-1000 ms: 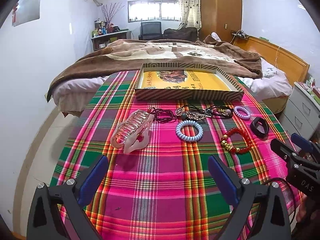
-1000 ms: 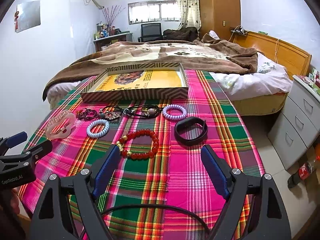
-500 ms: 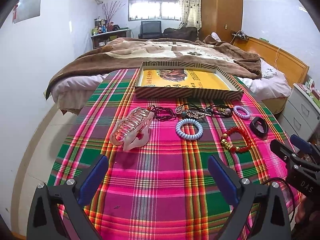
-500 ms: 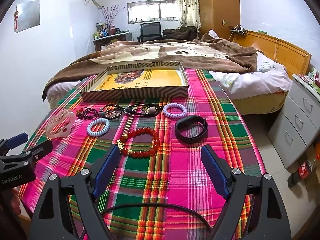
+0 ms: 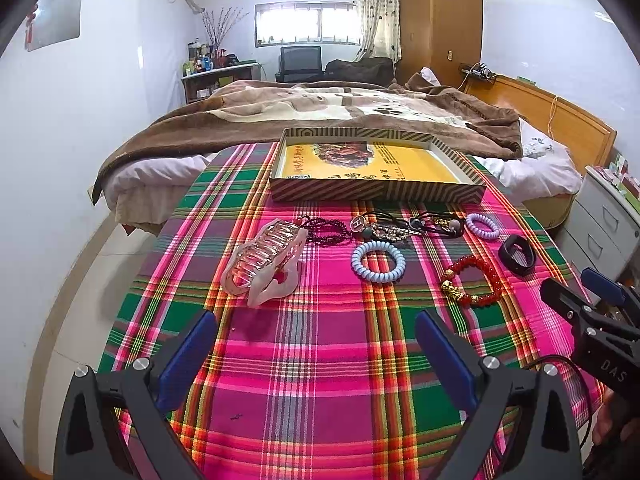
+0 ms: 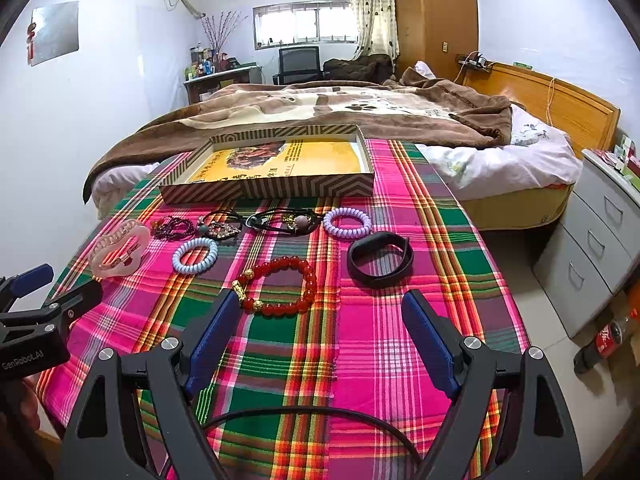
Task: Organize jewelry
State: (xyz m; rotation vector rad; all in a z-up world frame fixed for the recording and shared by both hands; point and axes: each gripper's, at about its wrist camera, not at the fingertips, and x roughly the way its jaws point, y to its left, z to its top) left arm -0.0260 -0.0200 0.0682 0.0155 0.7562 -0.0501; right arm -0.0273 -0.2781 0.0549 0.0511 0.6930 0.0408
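Jewelry lies on a plaid cloth in front of a striped shallow box (image 5: 376,194) (image 6: 276,190) with a yellow bottom. A pink hair claw (image 5: 266,264) (image 6: 116,248), pale blue coil band (image 5: 378,261) (image 6: 195,255), red bead bracelet (image 5: 474,280) (image 6: 278,285), black band (image 5: 517,255) (image 6: 380,259), purple coil band (image 5: 483,226) (image 6: 347,223), dark bead string (image 5: 326,230) and black hair ties (image 6: 280,220) are spread out. My left gripper (image 5: 316,354) hovers open near the front edge, short of the claw. My right gripper (image 6: 320,338) is open just before the red bracelet.
The plaid table (image 5: 320,380) ends at the left over a tiled floor. A bed with a brown blanket (image 5: 340,112) lies behind the box. Grey drawers (image 6: 596,240) and a cola bottle (image 6: 604,340) stand at the right. A cable (image 6: 304,412) loops under my right gripper.
Both views have shifted only slightly; the jewelry sits a touch nearer and lower in the left wrist view. Both grippers stay open and nothing was taken hold of.
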